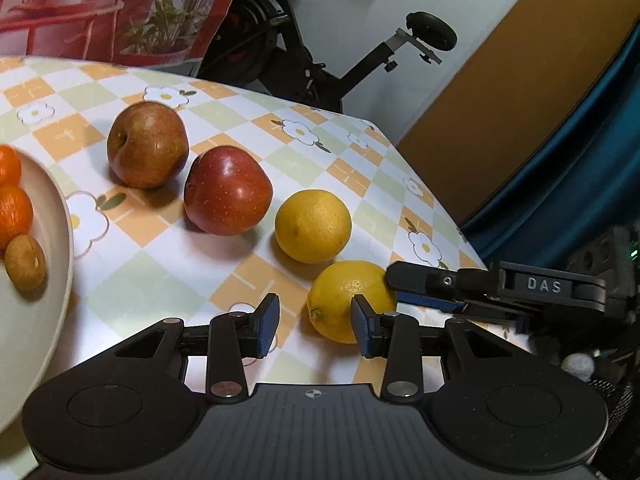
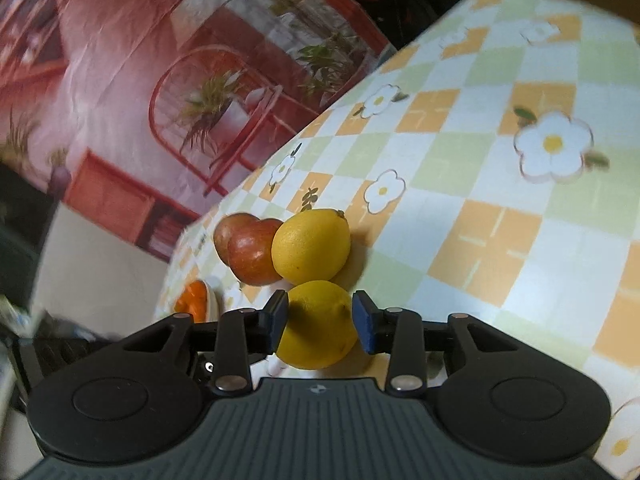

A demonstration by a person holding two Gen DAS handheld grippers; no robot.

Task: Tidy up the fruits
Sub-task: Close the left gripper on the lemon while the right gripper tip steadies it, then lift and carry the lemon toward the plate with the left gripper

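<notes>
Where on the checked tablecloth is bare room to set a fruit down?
Free: checked tablecloth between beige bowl, dark red apple and left gripper; also behind both apples. Crowded: the diagonal row ending at near yellow lemon, bracketed by right gripper.

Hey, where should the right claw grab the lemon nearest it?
Grip the near lemon across its rounded middle, coming level from the table edge as the right claw already does; its nubs point away from the pads and the other lemon sits behind.
</notes>
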